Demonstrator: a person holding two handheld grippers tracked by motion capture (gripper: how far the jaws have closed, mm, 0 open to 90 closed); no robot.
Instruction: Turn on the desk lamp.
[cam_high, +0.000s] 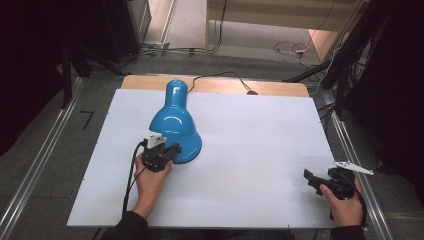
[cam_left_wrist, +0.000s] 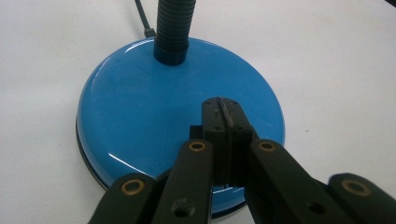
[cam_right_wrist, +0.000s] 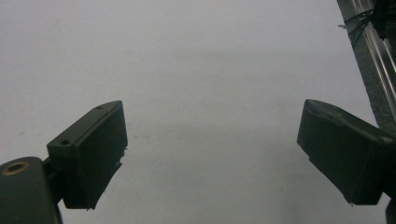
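A blue desk lamp (cam_high: 175, 127) stands on the left half of the white board (cam_high: 250, 150), its glossy shade bent forward over its base. In the left gripper view I see the round blue base (cam_left_wrist: 140, 121) and the black ribbed neck (cam_left_wrist: 173, 28) rising from its far side. My left gripper (cam_high: 172, 151) (cam_left_wrist: 224, 109) is shut, jaws pressed together with nothing between them, tips over the near right part of the base. Whether they touch it I cannot tell. My right gripper (cam_high: 311, 179) (cam_right_wrist: 212, 154) rests open over bare board at the right front.
The lamp's black cord (cam_high: 220, 77) (cam_left_wrist: 142, 18) runs off over the wooden back edge (cam_high: 280, 89) of the table. Metal rails (cam_high: 35, 165) flank both sides. Cables lie on the floor (cam_high: 290, 49) behind. In the right gripper view a rail (cam_right_wrist: 378, 56) passes at the right.
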